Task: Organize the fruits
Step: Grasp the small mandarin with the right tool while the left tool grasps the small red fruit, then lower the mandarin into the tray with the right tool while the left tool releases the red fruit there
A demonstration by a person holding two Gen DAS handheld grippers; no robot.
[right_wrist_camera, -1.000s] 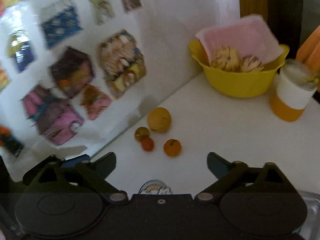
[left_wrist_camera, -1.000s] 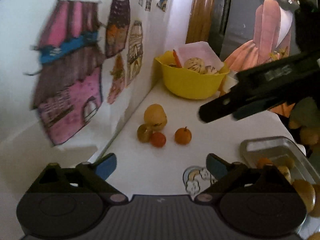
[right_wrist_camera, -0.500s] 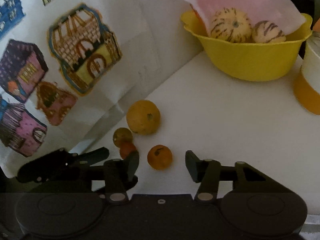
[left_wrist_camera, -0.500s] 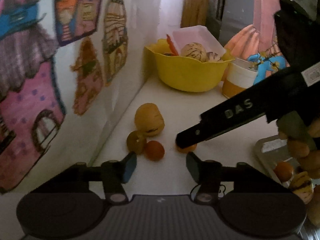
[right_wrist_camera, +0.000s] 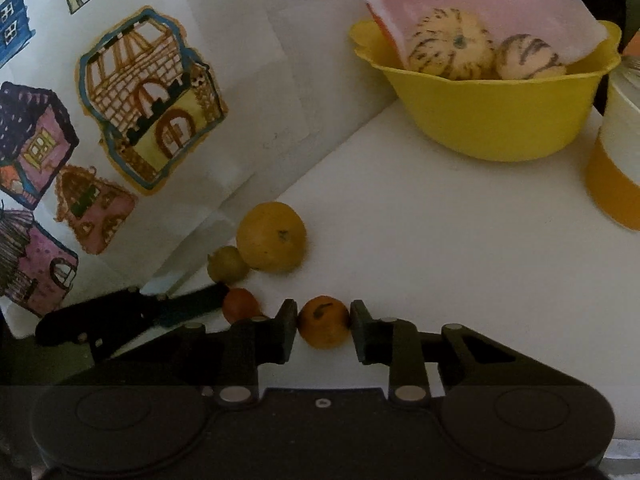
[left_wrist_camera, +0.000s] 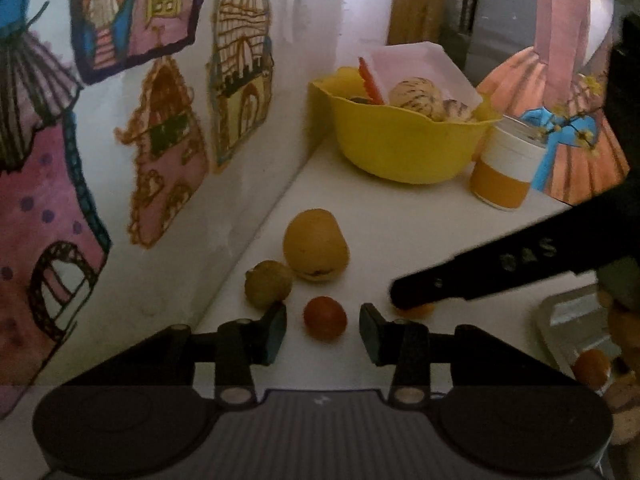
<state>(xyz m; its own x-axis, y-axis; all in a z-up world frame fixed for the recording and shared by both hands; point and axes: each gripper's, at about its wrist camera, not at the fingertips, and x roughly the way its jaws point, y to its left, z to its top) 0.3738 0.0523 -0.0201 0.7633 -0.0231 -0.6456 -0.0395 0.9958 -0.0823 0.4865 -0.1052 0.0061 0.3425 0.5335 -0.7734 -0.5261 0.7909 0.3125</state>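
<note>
right tongs: we see the right gripper (right_wrist_camera: pixel 324 326) pressed against both sides of the small orange fruit (right_wrist_camera: pixel 324 321), pinching it on the white table (right_wrist_camera: pixel 440 240).
left tongs: the left gripper (left_wrist_camera: pixel 323 326) is spread, with the small red fruit (left_wrist_camera: pixel 325 317) between its fingertips and a gap on each side.
red fruit from the right: we see it (right_wrist_camera: pixel 240 305) just left of the pinched orange one, near but apart.
other fruit: the greenish fruit (left_wrist_camera: pixel 268 283) and the large yellow fruit (left_wrist_camera: pixel 315 244) sit touching by the wall with house drawings (left_wrist_camera: pixel 168 120).
far end: a yellow bowl (left_wrist_camera: pixel 404 148) holds striped gourds (right_wrist_camera: pixel 450 50); an orange-and-white cup (left_wrist_camera: pixel 505 168) stands beside it.
right edge: a metal tray (left_wrist_camera: pixel 568 320) holds what seem to be more fruit, though they are too dim for us to tell.
</note>
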